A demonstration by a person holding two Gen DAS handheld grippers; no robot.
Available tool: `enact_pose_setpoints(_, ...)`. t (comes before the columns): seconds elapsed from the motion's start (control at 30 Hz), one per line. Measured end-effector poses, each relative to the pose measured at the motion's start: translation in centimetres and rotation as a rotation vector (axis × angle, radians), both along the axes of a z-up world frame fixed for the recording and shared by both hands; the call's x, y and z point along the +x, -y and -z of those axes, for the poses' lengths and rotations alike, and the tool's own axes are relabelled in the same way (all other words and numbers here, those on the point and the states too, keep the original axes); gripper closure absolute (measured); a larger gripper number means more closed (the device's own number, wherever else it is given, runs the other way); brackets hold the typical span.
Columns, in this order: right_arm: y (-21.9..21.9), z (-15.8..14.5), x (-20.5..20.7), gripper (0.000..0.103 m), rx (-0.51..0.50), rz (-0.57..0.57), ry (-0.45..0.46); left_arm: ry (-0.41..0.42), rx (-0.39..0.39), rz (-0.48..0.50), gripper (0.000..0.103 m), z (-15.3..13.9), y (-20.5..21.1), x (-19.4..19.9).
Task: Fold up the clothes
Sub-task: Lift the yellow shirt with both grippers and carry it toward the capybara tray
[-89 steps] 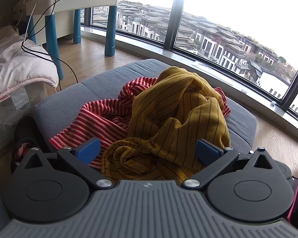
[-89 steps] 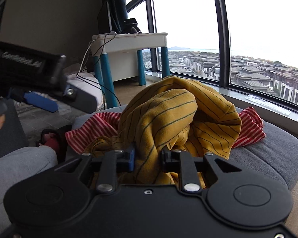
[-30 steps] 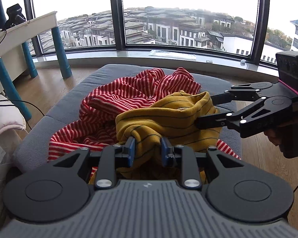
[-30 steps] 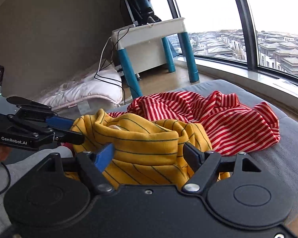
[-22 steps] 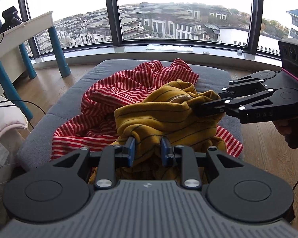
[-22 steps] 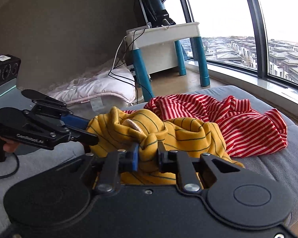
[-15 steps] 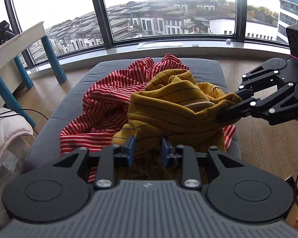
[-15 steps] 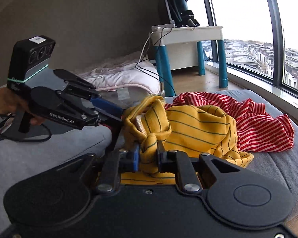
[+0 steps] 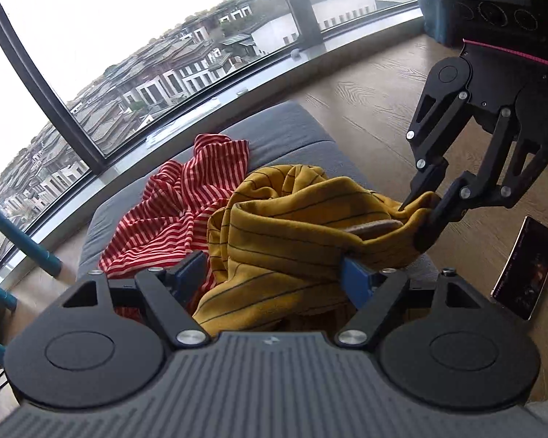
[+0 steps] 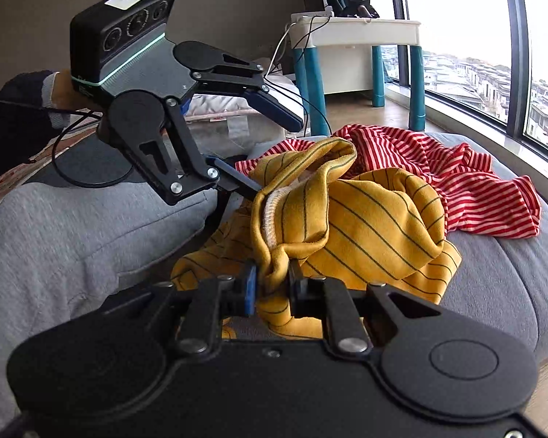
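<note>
Yellow striped garment [image 10: 350,219] lies bunched on the near part of the grey cushion [image 10: 500,266], overlapping the red striped garment [image 10: 456,179] that spreads behind it toward the window [image 9: 128,54]. Your right gripper [image 10: 272,284] is pinched tight on a gathered fold of the yellow cloth at its near edge, the ribbed hem rising just above the fingers. Your left gripper [image 9: 274,273] has its fingers spread wide, with yellow fabric sagging between them; the lower blue pad [image 10: 233,177] touches the cloth's raised lip, the upper one stands clear above it. You have bare cushion to the right of the pile and past the red garment's far edge. On the left, your grey-trousered leg [image 10: 73,219] sits close against the cushion. A phone [image 9: 526,266] lies on the wooden floor [image 9: 376,98] just beside the cushion's corner.
</note>
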State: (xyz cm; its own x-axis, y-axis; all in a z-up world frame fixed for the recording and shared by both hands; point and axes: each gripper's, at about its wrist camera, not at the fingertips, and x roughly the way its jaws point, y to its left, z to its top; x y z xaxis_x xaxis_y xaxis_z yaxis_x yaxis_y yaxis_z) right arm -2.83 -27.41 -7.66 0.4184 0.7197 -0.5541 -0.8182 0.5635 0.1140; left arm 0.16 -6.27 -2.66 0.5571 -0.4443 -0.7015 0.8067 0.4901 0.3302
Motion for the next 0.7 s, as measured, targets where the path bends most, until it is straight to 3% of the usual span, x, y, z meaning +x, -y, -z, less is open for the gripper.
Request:
enact_pose_setpoints(0.2,1.0,1.5,0.8,0.083,0.012,0.056,-0.032,-0.158,-0.057,0.029,0.015,2.0,-0.1,3.5)
enact_pose_setpoints(0.3,1.4,2.4,1.1,0.076,0.021,0.091,-0.041,-0.204,-0.064,0.031,0.012,3.2,0.2,4.3)
enact_pose_setpoints(0.4,1.5,3.0,1.3,0.061,0.028,0.125,-0.033,-0.227,-0.064,0.005,0.009,4.4,0.6,4.9)
enact_pose_setpoints(0.5,1.1,3.6,1.4,0.057,0.023,0.135,-0.006,-0.233,-0.088,-0.04,0.011,4.9,0.8,5.0)
enact_pose_setpoints(0.6,0.3,4.0,1.6,0.051,-0.009,0.128,0.026,-0.209,-0.075,-0.049,0.021,4.9,0.9,4.4)
enact_pose_setpoints(0.7,-0.5,4.2,1.8,0.05,-0.026,0.134,0.06,-0.228,-0.082,-0.097,0.041,4.6,0.7,4.2)
